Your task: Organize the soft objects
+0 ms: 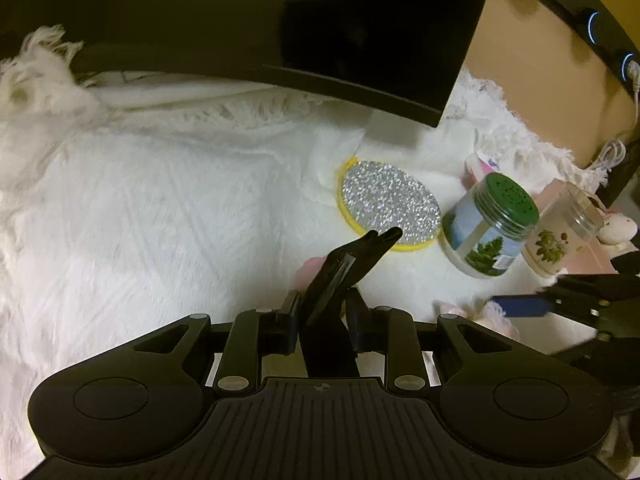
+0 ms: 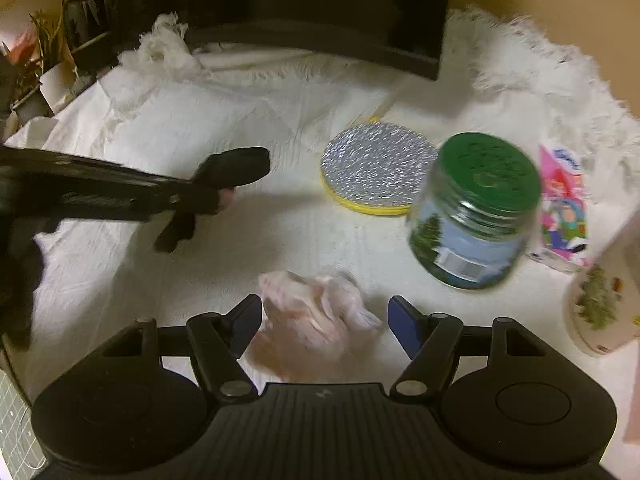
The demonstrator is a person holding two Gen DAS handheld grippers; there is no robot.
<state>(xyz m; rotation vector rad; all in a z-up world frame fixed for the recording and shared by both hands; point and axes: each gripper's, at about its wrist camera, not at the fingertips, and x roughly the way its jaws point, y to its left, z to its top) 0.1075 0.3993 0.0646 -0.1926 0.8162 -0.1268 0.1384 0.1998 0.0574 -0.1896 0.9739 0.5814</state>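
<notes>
A crumpled pale pink soft cloth (image 2: 316, 320) lies on the white fluffy throw (image 2: 180, 128), between the spread fingers of my right gripper (image 2: 324, 316). That gripper is open and its blue pads stand clear of the cloth. My left gripper (image 1: 324, 316) is shut on a long black clip (image 1: 352, 256) that slants up toward the glitter disc. A small pink soft thing (image 1: 310, 270) shows just behind the clip. From the right wrist view the left gripper (image 2: 200, 200) reaches in from the left with the clip (image 2: 236, 166). The pink cloth (image 1: 472, 312) is also seen low right.
A silver glitter disc with a yellow rim (image 2: 376, 168) lies mid-throw. To its right stand a green-lidded jar (image 2: 476, 212), a white leaf-print container (image 2: 600, 308) and a pink packet (image 2: 564, 204). A dark monitor (image 2: 280, 8) stands behind. Potted plants (image 2: 44, 48) are far left.
</notes>
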